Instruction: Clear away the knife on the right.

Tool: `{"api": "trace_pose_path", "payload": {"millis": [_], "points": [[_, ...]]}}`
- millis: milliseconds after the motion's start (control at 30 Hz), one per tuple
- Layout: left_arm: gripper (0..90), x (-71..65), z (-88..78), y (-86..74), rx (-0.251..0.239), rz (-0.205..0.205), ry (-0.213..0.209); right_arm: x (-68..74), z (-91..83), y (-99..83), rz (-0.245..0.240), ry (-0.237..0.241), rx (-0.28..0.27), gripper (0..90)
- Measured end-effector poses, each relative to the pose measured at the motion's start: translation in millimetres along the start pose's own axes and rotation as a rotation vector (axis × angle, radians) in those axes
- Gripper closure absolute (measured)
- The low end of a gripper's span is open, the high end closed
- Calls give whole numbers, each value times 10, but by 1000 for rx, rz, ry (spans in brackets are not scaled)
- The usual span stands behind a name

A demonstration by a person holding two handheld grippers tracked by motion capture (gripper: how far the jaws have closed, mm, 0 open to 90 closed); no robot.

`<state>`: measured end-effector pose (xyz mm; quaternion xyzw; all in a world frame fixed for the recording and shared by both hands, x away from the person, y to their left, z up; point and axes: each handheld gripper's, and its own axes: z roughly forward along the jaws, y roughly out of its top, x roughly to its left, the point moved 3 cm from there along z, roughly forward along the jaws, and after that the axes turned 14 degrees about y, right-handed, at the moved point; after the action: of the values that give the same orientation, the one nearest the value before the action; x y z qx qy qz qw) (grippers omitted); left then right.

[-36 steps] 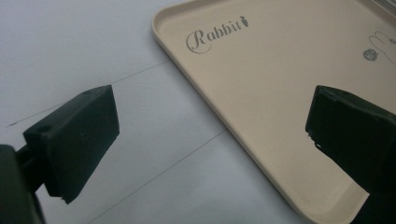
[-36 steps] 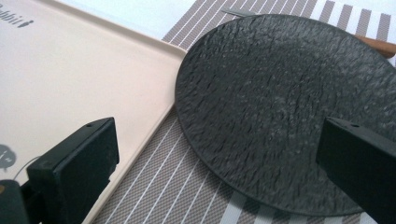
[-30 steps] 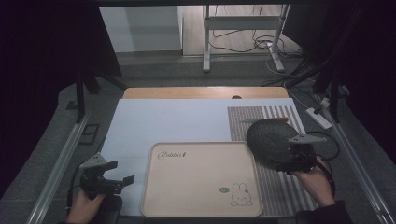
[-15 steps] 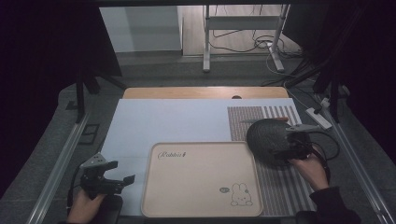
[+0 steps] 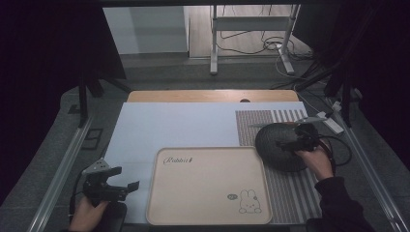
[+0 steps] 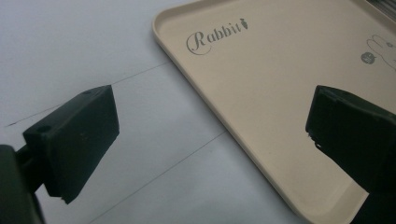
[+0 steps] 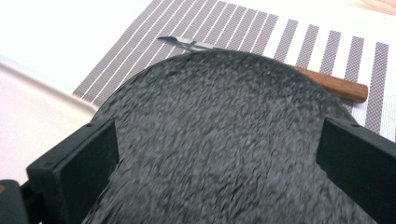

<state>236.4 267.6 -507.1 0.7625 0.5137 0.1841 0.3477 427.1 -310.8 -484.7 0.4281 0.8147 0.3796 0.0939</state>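
Right gripper (image 5: pixel 289 143) hovers over the dark round plate (image 5: pixel 280 146), which lies on the striped mat (image 5: pixel 290 193) just right of the tray (image 5: pixel 208 188); jaws spread wide, nothing pinched. Plate surface looks rough and matte (stoneware, probably), so likely stiff, fairly heavy, breakable, not slippery; best taken at the rim nearest the hand. Left gripper (image 5: pixel 123 186) idle beside the tray's left edge, jaws spread. A knife (image 7: pixel 184 43) with wooden handle (image 7: pixel 334 86) lies behind the plate, mid-part hidden. Rim contact with the jaws unclear.
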Motion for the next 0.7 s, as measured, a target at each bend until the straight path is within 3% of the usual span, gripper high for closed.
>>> {"api": "trace_pose_path", "payload": {"millis": [400, 700], "points": [[26, 5, -9, -8, -5, -6, -5, -242, 148, 123, 36, -30, -6, 0], [26, 7, -10, -9, -6, -10, -7, -342, 257, 186, 51, -45, 34, 0]]}}
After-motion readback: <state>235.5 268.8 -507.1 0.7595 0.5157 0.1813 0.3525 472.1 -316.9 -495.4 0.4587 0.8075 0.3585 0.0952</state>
